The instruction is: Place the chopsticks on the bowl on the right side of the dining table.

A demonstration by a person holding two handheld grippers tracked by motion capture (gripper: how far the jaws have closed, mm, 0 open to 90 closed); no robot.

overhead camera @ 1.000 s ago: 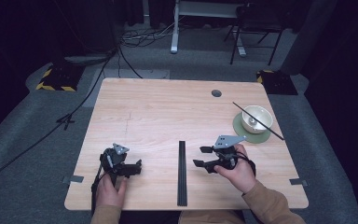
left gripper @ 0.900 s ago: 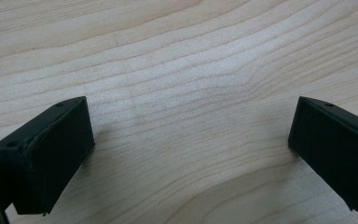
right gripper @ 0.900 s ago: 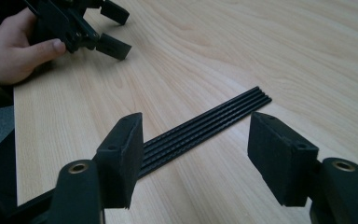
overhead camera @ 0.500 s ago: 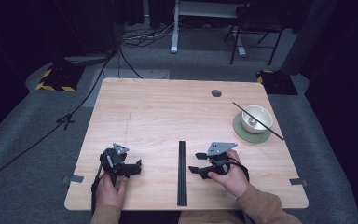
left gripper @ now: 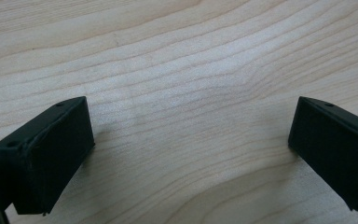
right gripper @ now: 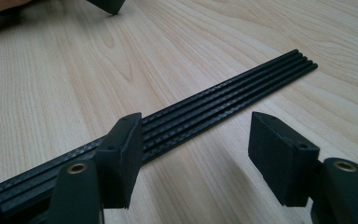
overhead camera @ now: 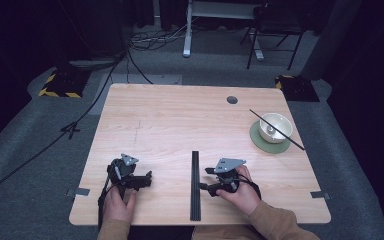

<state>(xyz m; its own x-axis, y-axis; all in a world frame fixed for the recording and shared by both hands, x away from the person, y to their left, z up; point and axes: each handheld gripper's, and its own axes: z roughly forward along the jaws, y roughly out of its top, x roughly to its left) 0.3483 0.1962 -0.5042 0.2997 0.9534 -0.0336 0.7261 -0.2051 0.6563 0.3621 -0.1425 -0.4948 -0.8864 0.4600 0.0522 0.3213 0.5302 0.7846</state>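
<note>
The black rods (overhead camera: 195, 186) lay as a tight bundle near the middle of the worktop (overhead camera: 180, 120), running from its near edge straight toward the far side. The right claw (overhead camera: 206, 181) sat low just right of them, its jaws spread and having just widened a little, one jaw over the bundle, with bare wood between them and nothing pinched. The left claw (overhead camera: 147, 179) rested well left of the rods, jaws spread wide over bare wood. A bowl (overhead camera: 275, 127) on a green mat (overhead camera: 256, 140), with a stick (overhead camera: 277, 129) across it, stood near the far right edge. The centre and far left of the worktop lay open.
</note>
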